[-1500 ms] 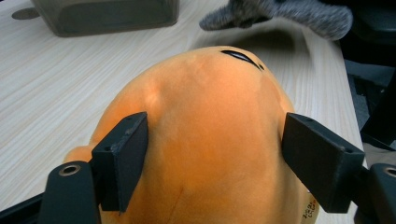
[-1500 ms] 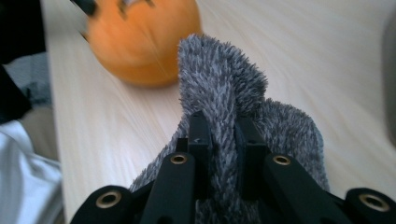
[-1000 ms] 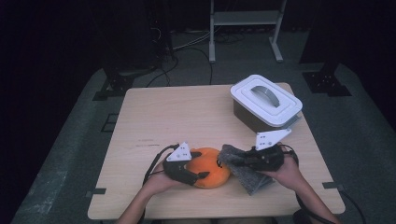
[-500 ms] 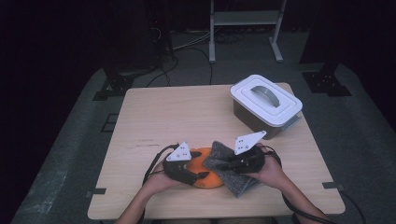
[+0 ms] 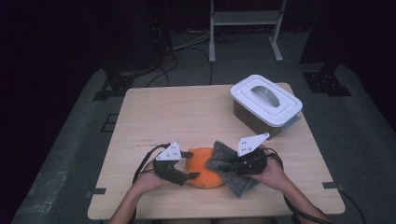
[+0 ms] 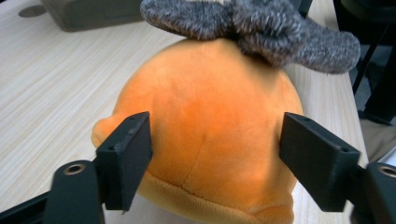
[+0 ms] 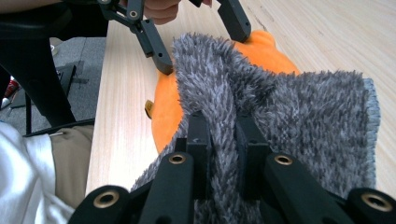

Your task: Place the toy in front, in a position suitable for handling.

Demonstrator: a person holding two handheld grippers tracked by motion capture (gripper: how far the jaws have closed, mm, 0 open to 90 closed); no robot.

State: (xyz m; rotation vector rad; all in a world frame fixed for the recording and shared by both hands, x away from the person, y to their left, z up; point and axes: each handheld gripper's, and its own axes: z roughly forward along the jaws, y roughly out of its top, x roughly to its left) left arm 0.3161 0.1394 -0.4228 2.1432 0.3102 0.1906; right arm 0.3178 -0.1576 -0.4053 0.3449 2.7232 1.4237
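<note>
A round orange plush toy [image 5: 204, 173] sits near the front edge of a pale wooden bench [image 5: 187, 116], the left gripper [image 5: 186, 164] clasping it, one finger on each flank; those fingers have just closed in a little. The right gripper [image 5: 225, 164], fingers clenched on a fuzzy grey cloth [image 5: 232, 173], drapes that cloth over the toy's right side. A white-lidded grey box [image 5: 265, 103] stands well apart.

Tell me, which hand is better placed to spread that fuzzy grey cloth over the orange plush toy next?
Probably the right. The right gripper already pinches the grey cloth, whose edge lies on the orange plush toy. The left gripper straddles the toy's sides, so it seems suited to steadying it.
</note>
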